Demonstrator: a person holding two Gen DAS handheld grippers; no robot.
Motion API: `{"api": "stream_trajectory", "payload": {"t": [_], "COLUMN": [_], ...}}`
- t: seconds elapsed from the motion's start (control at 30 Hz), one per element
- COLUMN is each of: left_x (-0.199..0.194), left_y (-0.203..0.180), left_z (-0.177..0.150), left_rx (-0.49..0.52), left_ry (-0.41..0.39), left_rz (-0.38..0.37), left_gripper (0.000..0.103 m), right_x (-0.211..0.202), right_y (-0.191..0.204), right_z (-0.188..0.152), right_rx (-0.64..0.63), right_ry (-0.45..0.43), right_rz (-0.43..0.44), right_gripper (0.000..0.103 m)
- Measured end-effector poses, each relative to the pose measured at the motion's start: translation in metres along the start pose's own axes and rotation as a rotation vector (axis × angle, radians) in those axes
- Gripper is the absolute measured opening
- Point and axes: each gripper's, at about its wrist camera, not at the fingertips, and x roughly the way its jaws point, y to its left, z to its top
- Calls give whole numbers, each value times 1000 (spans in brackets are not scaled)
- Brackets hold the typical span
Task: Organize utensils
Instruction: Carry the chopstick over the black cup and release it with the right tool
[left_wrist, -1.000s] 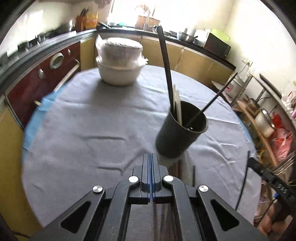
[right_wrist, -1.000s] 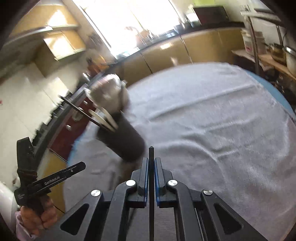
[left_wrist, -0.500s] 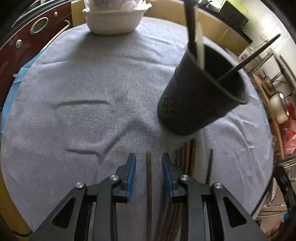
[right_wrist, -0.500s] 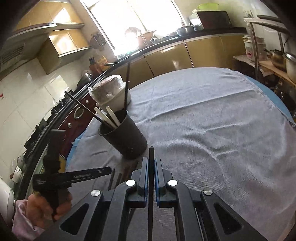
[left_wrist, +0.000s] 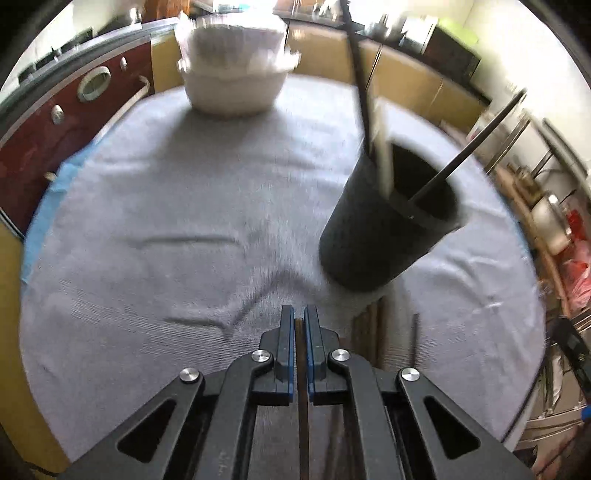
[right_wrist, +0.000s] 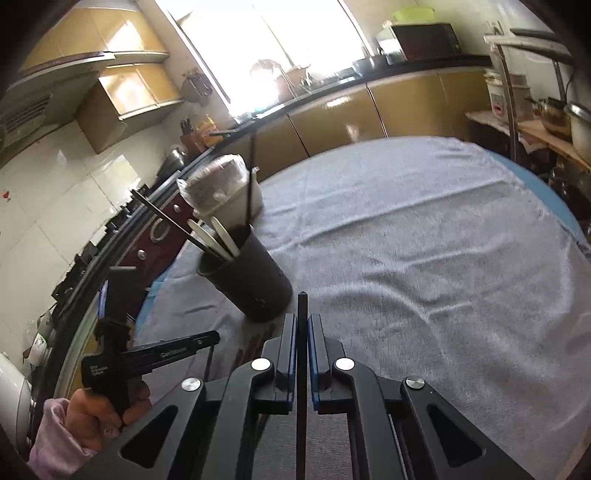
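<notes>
Left gripper (left_wrist: 299, 325) tilts steeply down toward the round bench under a grey cloth (left_wrist: 166, 206). Jaws have just been closing and are now clenched on a thin brown chopstick (left_wrist: 302, 398) that runs back between the blue pads toward the camera. In the right wrist view the person's left hand (right_wrist: 99, 410), pink sleeve at the wrist, wraps the black handle, low at the left bench edge.

White lidded bowl wrapped in plastic film (left_wrist: 232, 74) sits at the far side of the bench. Loose brown chopsticks (left_wrist: 373, 325) lie on the cloth just right of the left jaws, running under the base of the black perforated plastic utensil holder (left_wrist: 384, 229). One dark stick (left_wrist: 414, 339) lies slightly apart, further right. Holder stands upright on the cloth and contains white spoon handles (right_wrist: 221, 236) and long black chopsticks (left_wrist: 469, 147) leaning outward.

Right gripper (right_wrist: 302, 317) points at a shallower downward angle, above the cloth, just right of the holder. Jaws clamped on a single black chopstick (right_wrist: 302, 369), tip poking out past the pads.
</notes>
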Motion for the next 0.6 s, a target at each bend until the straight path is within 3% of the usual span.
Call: {"api": "stream_trajectory", "payload": {"t": [0.3,0.6], "left_x": [-128,-176], "left_y": [-23,-48], "left_z": [24,53], "left_rx": [67,108], "left_ry": [-335,-468], "left_rz": [-56,-89], "left_gripper": [5,5], "right_x": [-48,-71], "right_y": [39,69], "right_z": [25,65], "right_rx": [-91,-129], "right_ry": [-198,-341], "right_rz": [74,89], "right_gripper": [6,6]}}
